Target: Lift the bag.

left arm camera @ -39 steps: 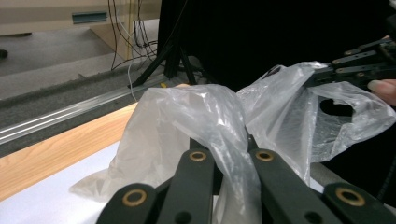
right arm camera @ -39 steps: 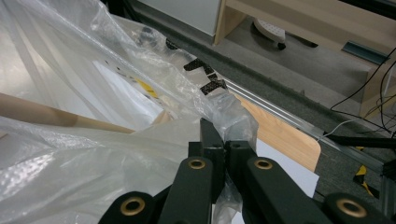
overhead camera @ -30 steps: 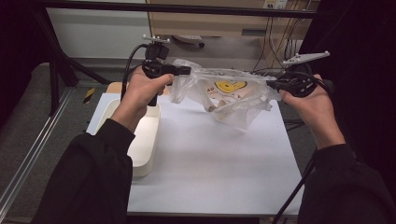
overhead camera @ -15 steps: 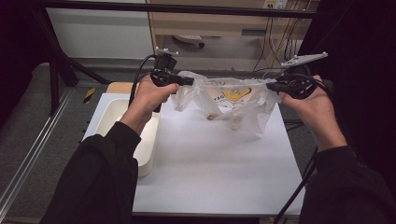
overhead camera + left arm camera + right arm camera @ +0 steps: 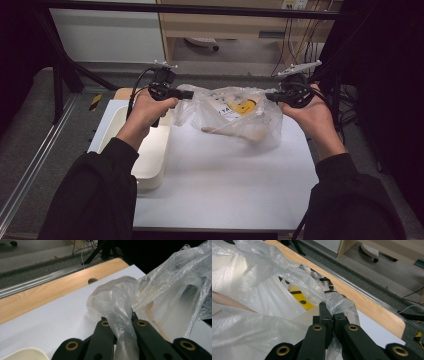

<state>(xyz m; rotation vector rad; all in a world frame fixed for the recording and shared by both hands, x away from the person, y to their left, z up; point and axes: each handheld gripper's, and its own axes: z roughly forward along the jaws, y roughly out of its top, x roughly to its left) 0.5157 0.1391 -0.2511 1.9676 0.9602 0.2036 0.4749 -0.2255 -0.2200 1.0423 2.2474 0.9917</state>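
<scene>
Clear plastic bag (image 5: 235, 112) stretched between two hand-held grippers above the far part of the white table top (image 5: 225, 185), its lower folds hanging close to that surface. Left gripper (image 5: 186, 94) clamped tight on a twisted handle of the bag, film bunched between the black jaws and spilling over them in the left gripper view. Right gripper (image 5: 270, 96) likewise pinched shut on the bag's opposite handle, jaws pressed together with thin film caught between. Inside the bag, a yellow-printed package (image 5: 246, 106) and a pale wooden spoon-like piece (image 5: 235, 131). Cream tray (image 5: 150, 150) left of the bag, on the table's near-left edge, under the left forearm.
</scene>
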